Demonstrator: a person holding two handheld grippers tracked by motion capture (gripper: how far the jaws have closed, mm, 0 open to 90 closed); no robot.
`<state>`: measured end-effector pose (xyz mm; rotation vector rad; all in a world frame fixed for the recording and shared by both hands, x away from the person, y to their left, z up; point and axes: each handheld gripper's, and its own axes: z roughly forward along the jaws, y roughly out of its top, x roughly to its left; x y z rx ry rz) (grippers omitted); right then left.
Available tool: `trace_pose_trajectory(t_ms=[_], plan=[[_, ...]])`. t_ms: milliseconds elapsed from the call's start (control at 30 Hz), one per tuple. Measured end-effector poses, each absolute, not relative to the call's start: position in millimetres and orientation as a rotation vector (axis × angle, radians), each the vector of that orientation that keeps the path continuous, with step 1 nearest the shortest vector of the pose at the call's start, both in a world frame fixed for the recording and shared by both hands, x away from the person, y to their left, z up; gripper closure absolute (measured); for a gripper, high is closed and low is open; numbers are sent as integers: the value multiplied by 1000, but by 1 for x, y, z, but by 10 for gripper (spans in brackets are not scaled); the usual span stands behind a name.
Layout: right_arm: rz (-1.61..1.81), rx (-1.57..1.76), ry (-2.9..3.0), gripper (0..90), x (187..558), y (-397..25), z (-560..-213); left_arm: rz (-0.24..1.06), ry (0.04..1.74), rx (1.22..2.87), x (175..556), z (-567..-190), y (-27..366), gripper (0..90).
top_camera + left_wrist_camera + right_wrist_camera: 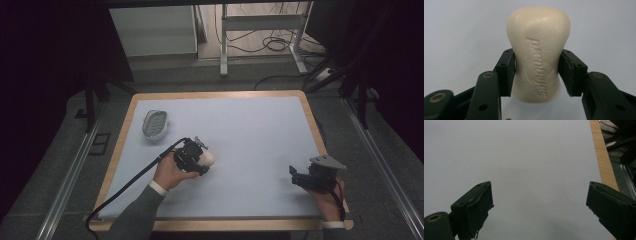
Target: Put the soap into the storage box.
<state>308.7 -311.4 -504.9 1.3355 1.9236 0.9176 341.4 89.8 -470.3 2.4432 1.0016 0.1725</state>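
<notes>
Soap bar [539, 53]: cream-coloured, waisted in outline, with an embossed brand word and emblem on its upper face. In the left gripper view it sits between the two black jaws, which press on its narrow waist from both sides, so the left gripper [537, 72] is closed on the bar. In the high view the bar [207, 158] projects from the front of that gripper [200, 159] left of the table centre, over the pale blue mat [250, 130].

Step in hand, as a judgement: the bar is grasped and ready for transfer. The likely destination is the soap dish [155, 123], an oval white tray with a grey-green ribbed insert, which lies on the mat well apart from the bar, toward the far left corner.

Next move, as a judgement:
- Carry the bar toward the far left and bring it over the dish.
- Turn the bar so that its long axis follows the long axis of the dish.
- Lower it until it bears on the insert, then spread the jaws.
- Keep the grip on the waist; soap is smooth and may slip along the pads.

Right gripper [539, 205]: jaws set wide apart with nothing between them, over bare mat near the wooden table edge [602, 162]. In the high view it [296, 176] lies at the near right.

Limits of observation:
- Whether the bar touches the mat or is lifted clear cannot be told.
- The underside of the bar is hidden.
- The embossed word is only partly legible.
- The depth of the dish is too small to judge.
</notes>
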Motion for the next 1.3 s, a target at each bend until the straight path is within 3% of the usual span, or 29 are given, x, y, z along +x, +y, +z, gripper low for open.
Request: trace_pose_trajectory(t_ms=[1300], plan=[[904,1364,1914,66,311,-318,-508,229,1097,2346,372,-437,140,499]])
